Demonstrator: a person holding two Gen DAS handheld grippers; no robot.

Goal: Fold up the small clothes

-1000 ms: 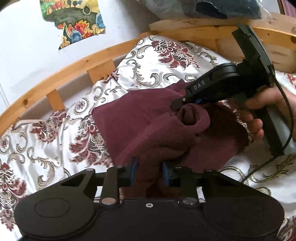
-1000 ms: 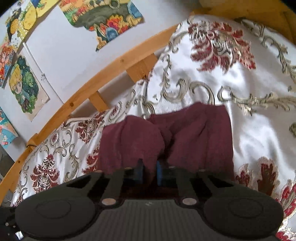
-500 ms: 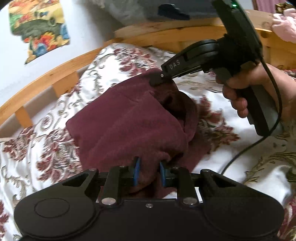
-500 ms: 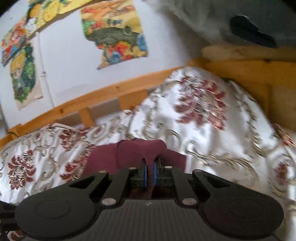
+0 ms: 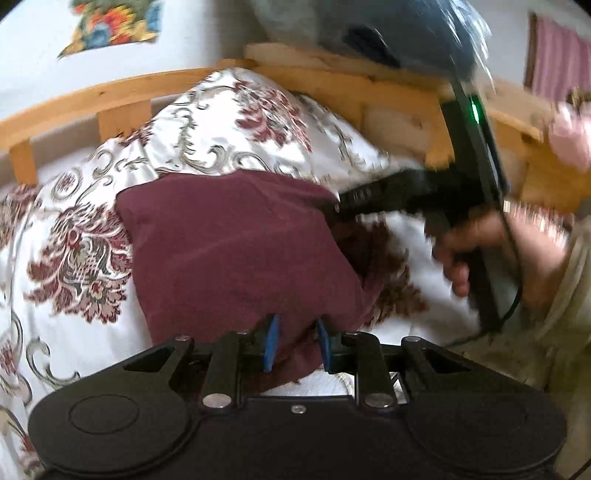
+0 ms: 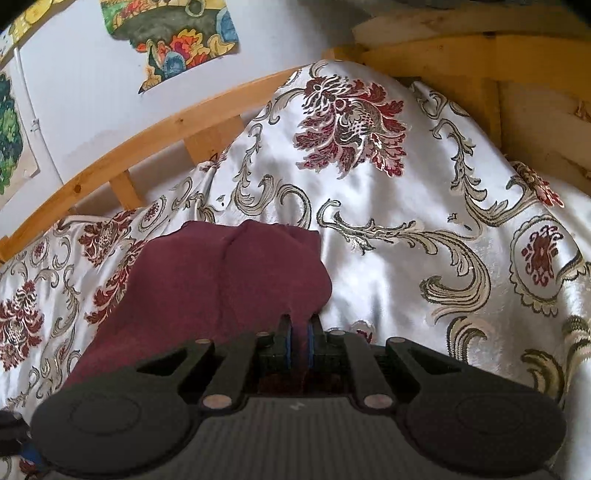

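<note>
A small maroon garment lies on the floral white bedspread, spread out as a folded slab. My left gripper is shut on its near edge, with cloth bunched between the blue pads. My right gripper is shut on the garment's corner, the cloth pinched tight between its blue pads. In the left wrist view the right gripper comes in from the right and holds the garment's far right corner, with a hand on its handle.
A wooden bed rail curves behind the bedspread and a wooden headboard stands at the back right. Colourful paper pictures hang on the white wall. A dark bag lies on the headboard.
Both grippers have carried the garment's edge over, so the bunched cloth now lies as a flatter folded slab. The right gripper has swung from the garment's middle to its far right corner.
</note>
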